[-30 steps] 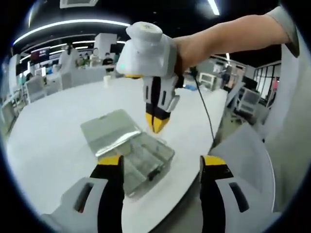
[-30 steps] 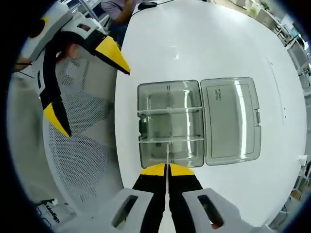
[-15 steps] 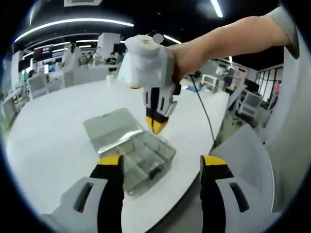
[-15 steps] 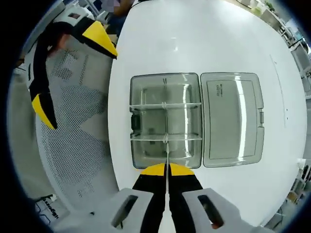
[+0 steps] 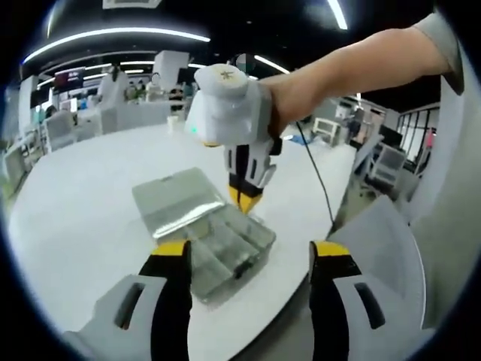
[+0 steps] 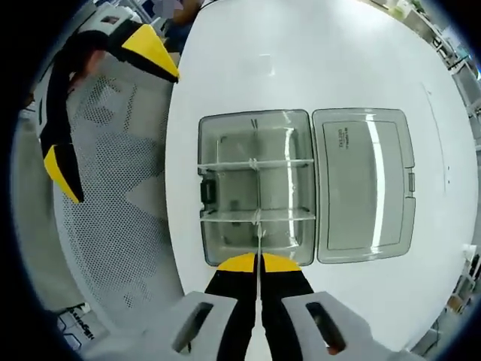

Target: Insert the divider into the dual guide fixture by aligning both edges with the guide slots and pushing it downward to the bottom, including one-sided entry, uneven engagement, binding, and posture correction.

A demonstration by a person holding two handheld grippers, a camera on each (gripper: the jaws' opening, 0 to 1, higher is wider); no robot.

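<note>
Right tongs (image 6: 258, 260) pinch a thin clear divider (image 6: 259, 239) edge-on above the near end of the open clear fixture box (image 6: 255, 188) on the white bench (image 6: 301, 68). Left tongs (image 5: 246, 248), spread wide and holding nothing, hover beside the box, whose lid (image 6: 364, 184) lies flat beside it

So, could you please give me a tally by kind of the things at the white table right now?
Clear compartment box with open lid: 1
Clear dividers: 3, two seated crosswise, one thin one pinched edge-on in the right gripper
Grippers: 2, right gripper and left gripper, jaws apart
White table: 1
Total: 7
</note>
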